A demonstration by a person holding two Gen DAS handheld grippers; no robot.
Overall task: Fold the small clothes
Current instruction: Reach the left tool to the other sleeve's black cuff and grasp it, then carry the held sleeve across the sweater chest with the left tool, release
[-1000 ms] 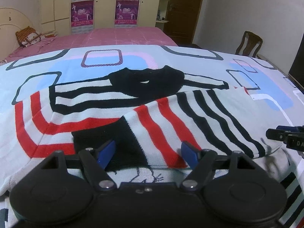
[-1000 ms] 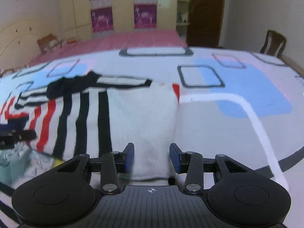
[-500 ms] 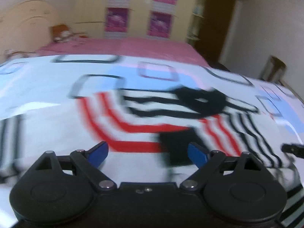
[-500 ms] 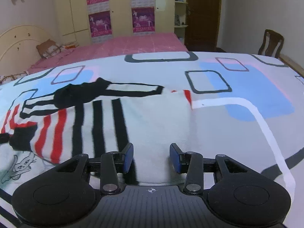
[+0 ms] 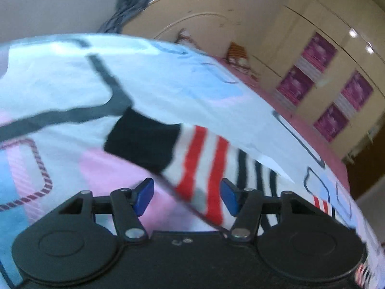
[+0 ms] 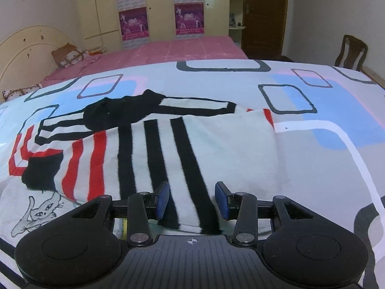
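A small striped sweater [image 6: 168, 144], white with black and red bands and a black collar [image 6: 120, 113], lies flat on the patterned bedsheet [image 6: 312, 125]. One sleeve is folded across its body. My right gripper [image 6: 191, 201] stands open low over the near hem, black stripes showing between its fingers. In the tilted, blurred left wrist view, the other sleeve [image 5: 204, 168] with its black cuff [image 5: 142, 142] runs between the fingers of my left gripper [image 5: 185, 195]. Its jaws are closing, and the pads stand clear of the cloth.
A white cloth with a cat drawing [image 6: 41, 212] lies under the sweater at the near left. Beyond the sheet are a pink bed [image 6: 180, 48], a cream headboard [image 6: 26, 45], a wardrobe with posters [image 6: 187, 16], a door [image 6: 264, 14] and a wooden chair [image 6: 351, 53].
My left gripper let go of the folded sleeve, swept left and rolled, and now straddles the other sleeve with narrower jaws. My right gripper slid left along the hem from the white part to the black stripes.
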